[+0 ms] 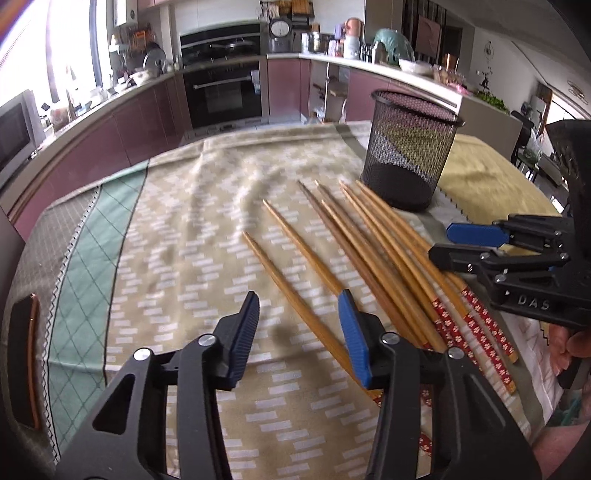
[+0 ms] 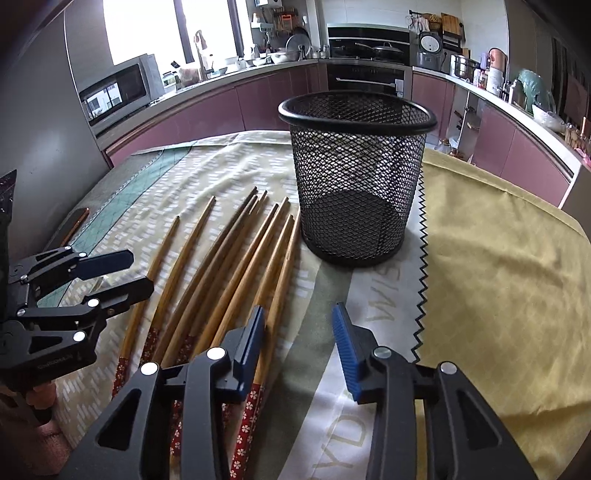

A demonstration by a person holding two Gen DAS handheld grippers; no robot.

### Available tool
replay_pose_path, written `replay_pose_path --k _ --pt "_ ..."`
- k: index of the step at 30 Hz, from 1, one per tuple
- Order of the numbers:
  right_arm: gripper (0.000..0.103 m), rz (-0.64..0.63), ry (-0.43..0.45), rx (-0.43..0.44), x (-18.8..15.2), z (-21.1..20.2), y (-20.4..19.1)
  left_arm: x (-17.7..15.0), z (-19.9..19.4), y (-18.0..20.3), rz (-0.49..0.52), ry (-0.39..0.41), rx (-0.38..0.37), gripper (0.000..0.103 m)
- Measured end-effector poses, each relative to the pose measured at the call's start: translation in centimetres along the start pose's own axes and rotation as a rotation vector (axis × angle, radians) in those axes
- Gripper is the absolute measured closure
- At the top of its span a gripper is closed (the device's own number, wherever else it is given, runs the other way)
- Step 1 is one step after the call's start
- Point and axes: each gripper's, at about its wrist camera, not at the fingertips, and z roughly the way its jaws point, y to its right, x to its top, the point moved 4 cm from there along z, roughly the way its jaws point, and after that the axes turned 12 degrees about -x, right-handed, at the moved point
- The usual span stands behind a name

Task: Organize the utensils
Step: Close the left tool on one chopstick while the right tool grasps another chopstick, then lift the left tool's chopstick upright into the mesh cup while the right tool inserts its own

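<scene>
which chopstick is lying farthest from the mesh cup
The lone chopstick at the left end of the row, nearest the green cloth stripe. All the others lie between it and the mesh cup.

Daylight floods in from the window [image 2: 147, 29], which is blown out to pure white w/ no detail; in the left wrist view the same glare washes out the top-left corner. Rest of the kitchen is evenly lit, fairly bright. Shadows are soft: a faint dark patch on the tablecloth [image 1: 177, 229] between the near fingers, and a dim pool under the mesh basket [image 2: 354, 166]. Heavy fisheye bend: the counter [image 1: 369, 66] curves, corners go black. Cloth pattern and chopsticks [image 1: 332, 258] look smeared, probably motion blur. Far shelves are soft, small items unreadable.
</scene>
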Motion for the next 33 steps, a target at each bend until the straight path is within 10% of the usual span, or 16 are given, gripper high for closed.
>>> replay_pose_path --k 8,10,23,33 --pt "0.076 -0.027 -0.004 -0.010 1.0 1.2 -0.2 0.9 1.6 -1.3 -0.048 -0.033 -0.022 0.080" --pt "0.097 -0.001 -0.015 0.014 1.3 1.3 0.1 1.2 1.7 -1.5 -0.062 -0.034 -0.024 0.087" --pt "0.097 0.068 0.030 0.156 1.6 -1.1 0.9 2.2 -1.8 -1.6 -0.105 0.037 -0.055 0.096" --pt "0.097 0.089 0.205 0.255 4.4 -6.8 1.9 6.7 -8.2 0.7 -0.065 0.175 -0.228 0.096"
